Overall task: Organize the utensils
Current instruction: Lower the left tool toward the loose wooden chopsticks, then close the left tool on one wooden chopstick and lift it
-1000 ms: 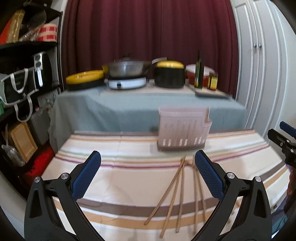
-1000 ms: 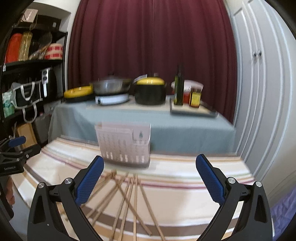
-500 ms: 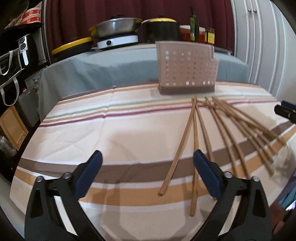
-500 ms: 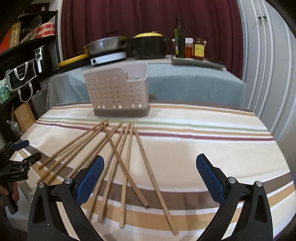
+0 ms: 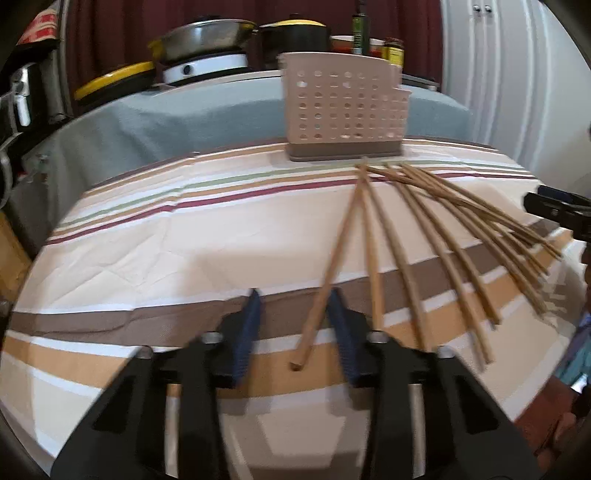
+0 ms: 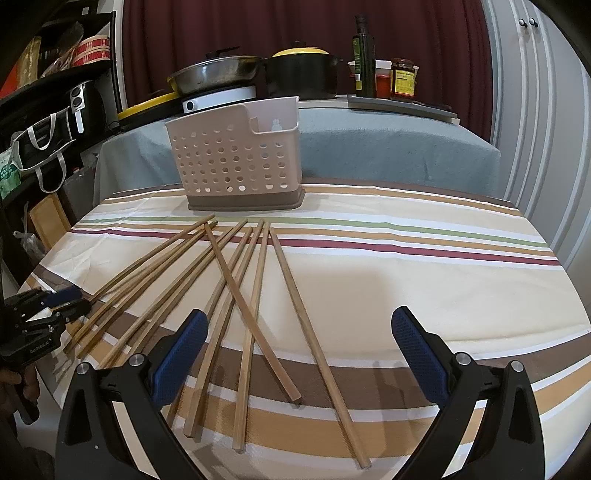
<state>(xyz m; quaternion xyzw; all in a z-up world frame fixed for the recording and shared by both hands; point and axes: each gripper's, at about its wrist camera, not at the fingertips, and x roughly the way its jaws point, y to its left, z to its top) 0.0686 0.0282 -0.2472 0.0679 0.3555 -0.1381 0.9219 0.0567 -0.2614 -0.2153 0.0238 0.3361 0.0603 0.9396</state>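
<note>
Straddling the leftmost chopstick (image 5: 334, 266) near its end, the half-open left gripper (image 5: 293, 325) should pinch this light, stiff, roll-prone stick low.

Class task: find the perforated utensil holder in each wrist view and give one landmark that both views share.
Left wrist view: utensil holder stands upper centre-right, behind the chopsticks' far ends.
Right wrist view: utensil holder stands upper centre-left, at the striped cloth's far edge.
Shared landmark: the black pot with yellow lid behind it.

Maroon curtain (image 6: 424, 44), white cupboard doors (image 6: 535, 110)
</note>
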